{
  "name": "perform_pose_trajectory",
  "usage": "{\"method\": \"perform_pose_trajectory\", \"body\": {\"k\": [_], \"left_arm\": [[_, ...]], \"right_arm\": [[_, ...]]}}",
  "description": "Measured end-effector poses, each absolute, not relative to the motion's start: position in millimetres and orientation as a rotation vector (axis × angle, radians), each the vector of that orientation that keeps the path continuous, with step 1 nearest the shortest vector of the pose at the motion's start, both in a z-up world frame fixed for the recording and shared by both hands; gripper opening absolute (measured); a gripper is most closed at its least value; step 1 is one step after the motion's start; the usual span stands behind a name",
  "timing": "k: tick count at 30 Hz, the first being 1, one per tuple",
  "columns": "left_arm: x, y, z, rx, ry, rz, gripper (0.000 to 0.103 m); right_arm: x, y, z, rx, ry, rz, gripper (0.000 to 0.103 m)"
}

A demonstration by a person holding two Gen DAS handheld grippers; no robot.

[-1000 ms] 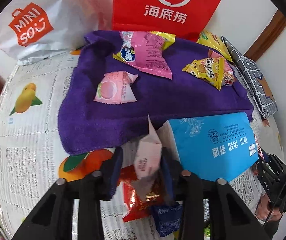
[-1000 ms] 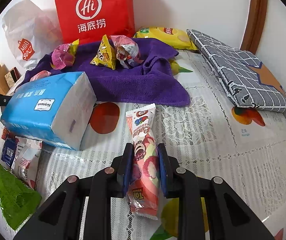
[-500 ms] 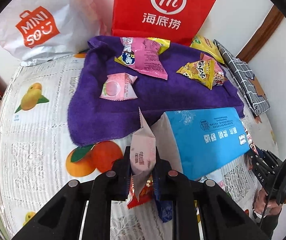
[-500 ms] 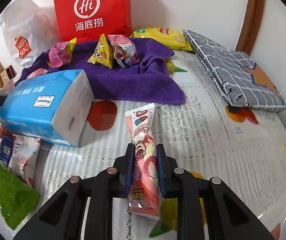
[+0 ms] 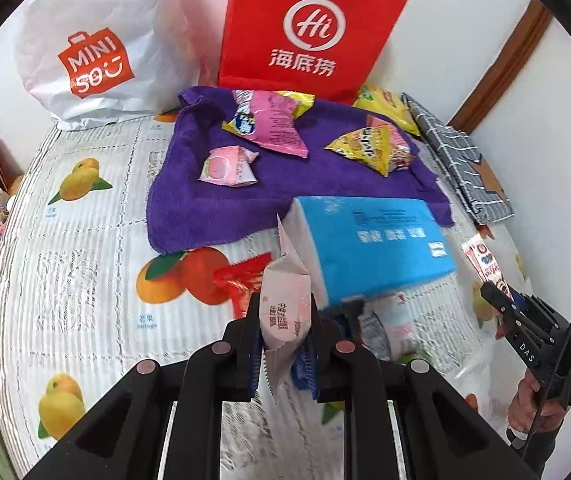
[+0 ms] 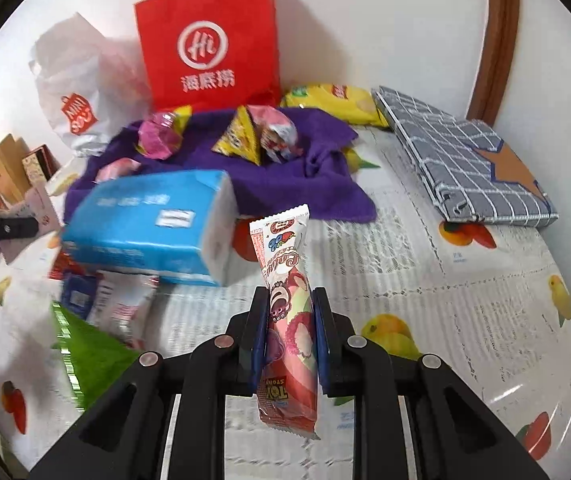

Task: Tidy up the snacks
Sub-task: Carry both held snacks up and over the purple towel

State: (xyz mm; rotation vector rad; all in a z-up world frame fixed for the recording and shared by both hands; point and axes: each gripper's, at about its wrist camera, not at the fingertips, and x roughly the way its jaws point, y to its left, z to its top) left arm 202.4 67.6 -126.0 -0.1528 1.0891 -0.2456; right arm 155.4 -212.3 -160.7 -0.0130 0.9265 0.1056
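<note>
My left gripper (image 5: 283,344) & right gripper (image 6: 288,340): black plastic arms, blue pads inside, round silver screws. Right one says "DAS" in white.

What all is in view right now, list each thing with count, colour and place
purple towel: one, purple, mid-table
snack packets on towel: four, pink and yellow
tissue pack: one, blue, beside towel
red bag: one, against wall
white bag: one, left of red bag
checked cloth: one, grey, right
pale pink snack: one, in left hand-held gripper
Toy Story snack: one, pink, in right hand-held gripper
</note>
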Motion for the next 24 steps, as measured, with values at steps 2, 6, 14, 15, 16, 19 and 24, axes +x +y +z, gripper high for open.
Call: {"method": "perform_pose_trajectory", "body": {"k": [2,6,14,15,16,19,24], "left_arm": [[197.6,64.5,-120.7,-0.154,1.073,-0.255,0.017],[191.1,57.6,-104.8,-0.161,1.032,-0.275,0.017],[196.2,43.2,-69.6,-0.152,0.951,-0.311,0.017],[199.8,42.7,-66.1,-0.155,0.944,-0.310,0.017],[203.0,43.0,-63.2,-0.160,0.935,-0.309,0.017],[212.5,45.5,-56.0,-0.179,0.911,-0.307,0.017],[231.6,50.6,-55.4,-0.212,0.886,-0.296,0.017]], "right_arm": [[152.9,-205.0,-150.5,-0.018,0.907,0.119,0.021],[152.2,-190.8,-128.0,-0.029,0.867,0.148,0.021],[171.8,-170.1,-85.6,-0.026,0.793,0.184,0.021],[175.4,-168.8,-81.8,-0.022,0.785,0.188,0.021],[179.5,-168.1,-78.1,-0.018,0.777,0.192,0.021],[191.9,-167.0,-71.3,-0.011,0.761,0.194,0.021],[216.0,-172.0,-69.0,0.002,0.754,0.181,0.021]]}}
